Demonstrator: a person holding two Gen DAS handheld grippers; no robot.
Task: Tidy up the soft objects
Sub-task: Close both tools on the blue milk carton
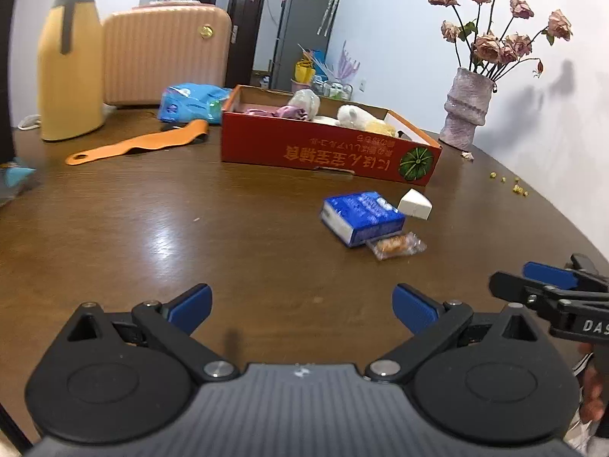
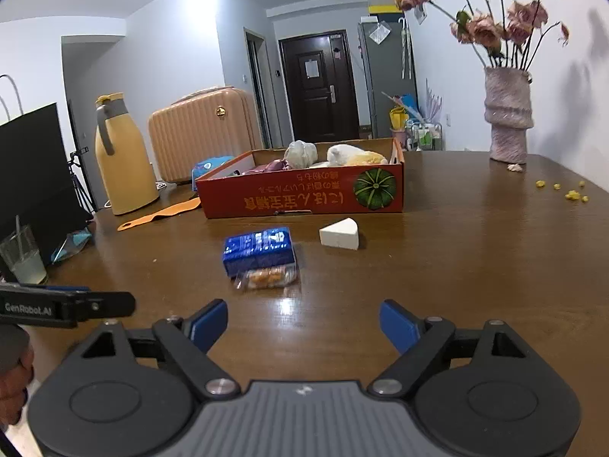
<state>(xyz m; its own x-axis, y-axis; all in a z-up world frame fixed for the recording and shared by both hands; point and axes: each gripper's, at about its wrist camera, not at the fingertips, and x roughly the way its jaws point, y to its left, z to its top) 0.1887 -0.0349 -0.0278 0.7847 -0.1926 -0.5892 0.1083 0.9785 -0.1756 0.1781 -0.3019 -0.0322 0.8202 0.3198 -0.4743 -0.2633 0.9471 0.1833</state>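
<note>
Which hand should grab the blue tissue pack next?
Probably the right. The right gripper is open with the blue tissue pack almost straight ahead. The left gripper, also open, sees the pack off to its right.

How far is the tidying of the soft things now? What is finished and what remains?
Several soft items already lie in the red box, among them a white plush and purple cloth. Nothing is in hand: the left gripper and right gripper are both open and empty. Still out on the table are the blue tissue pack, the white sponge wedge and a wrapped snack.
</note>
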